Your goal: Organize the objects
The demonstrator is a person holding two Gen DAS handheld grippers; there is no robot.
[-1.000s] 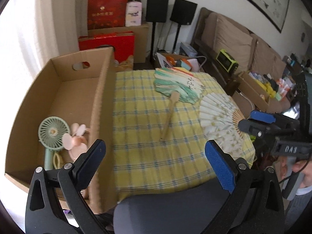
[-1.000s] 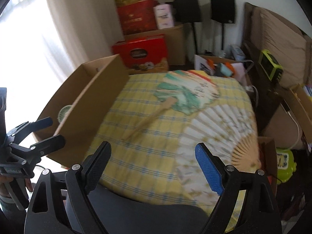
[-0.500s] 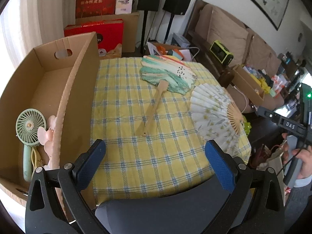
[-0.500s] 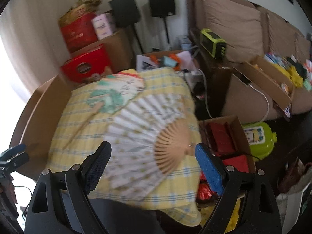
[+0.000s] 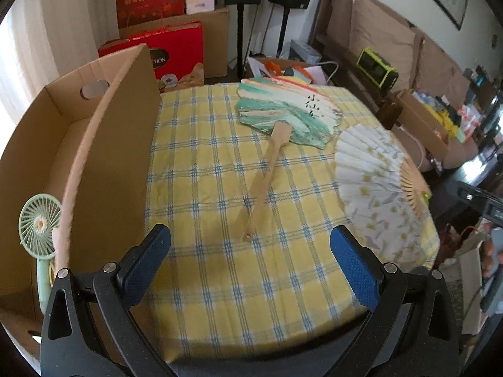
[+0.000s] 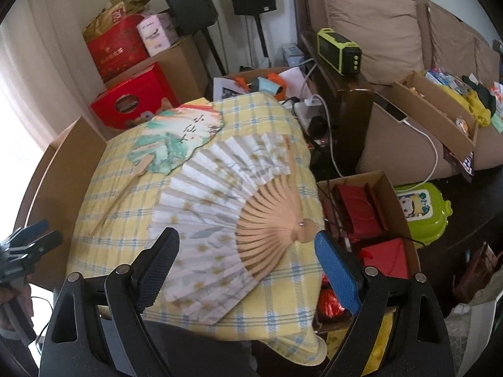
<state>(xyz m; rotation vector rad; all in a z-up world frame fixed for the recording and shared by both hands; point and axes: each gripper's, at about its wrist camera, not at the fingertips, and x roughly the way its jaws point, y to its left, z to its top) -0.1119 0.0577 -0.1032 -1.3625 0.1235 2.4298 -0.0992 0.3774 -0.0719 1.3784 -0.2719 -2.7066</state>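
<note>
A green painted paddle fan (image 5: 287, 116) with a long wooden handle lies on the yellow checked tablecloth (image 5: 220, 163). An unfolded white paper fan (image 5: 374, 194) lies to its right near the table's edge. My left gripper (image 5: 250, 256) hovers open above the cloth, just short of the handle's end. In the right wrist view my right gripper (image 6: 246, 256) hangs open over the paper fan (image 6: 226, 198), close to its wooden ribs. The paddle fan (image 6: 176, 141) lies beyond. A cardboard box (image 5: 94, 144) at the left holds a small green handheld fan (image 5: 39, 224).
Red gift boxes (image 5: 179, 53), brown cartons and two black speakers stand behind the table. A sofa (image 6: 393, 47) with a green radio (image 6: 339, 51) fills the right. An open carton (image 6: 371, 216) of red items and a green toy case (image 6: 421, 210) sit on the floor beside the table.
My left gripper has sunk and come closer to the paddle fan's handle. My right gripper has swung right across the table, from over the cloth to over the paper fan's ribs.
</note>
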